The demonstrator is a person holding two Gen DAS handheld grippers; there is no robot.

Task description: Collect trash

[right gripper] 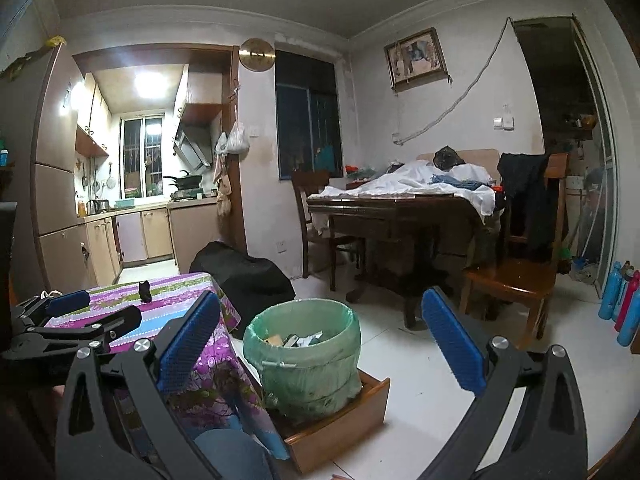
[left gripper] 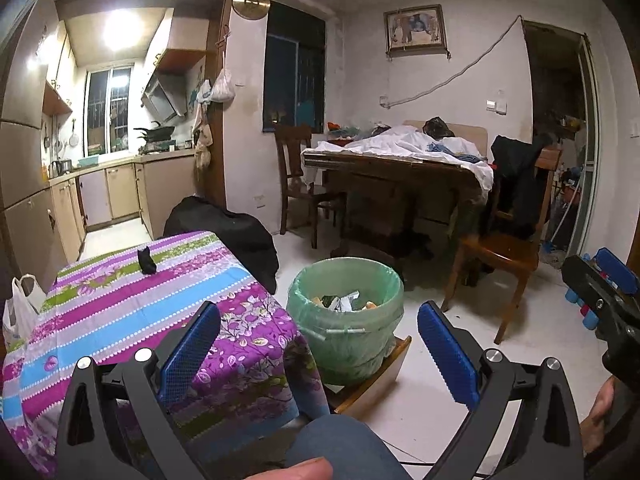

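Observation:
A bin lined with a green bag (left gripper: 346,320) stands on the floor in a shallow wooden tray; it also shows in the right wrist view (right gripper: 304,360). Scraps of paper and wrappers lie inside. A small black object (left gripper: 146,261) sits on the striped purple tablecloth (left gripper: 120,320), also seen in the right wrist view (right gripper: 145,291). My left gripper (left gripper: 320,344) is open and empty, above the table's corner and the bin. My right gripper (right gripper: 320,348) is open and empty, above the bin. The left gripper also shows in the right wrist view (right gripper: 80,316).
A black bag (left gripper: 236,232) lies on the floor behind the small table. A dark dining table (left gripper: 400,176) with white cloth and wooden chairs (left gripper: 504,248) stands at the right. A white plastic bag (left gripper: 20,308) hangs at the left. Blue and red bottles (right gripper: 624,304) stand at the right wall.

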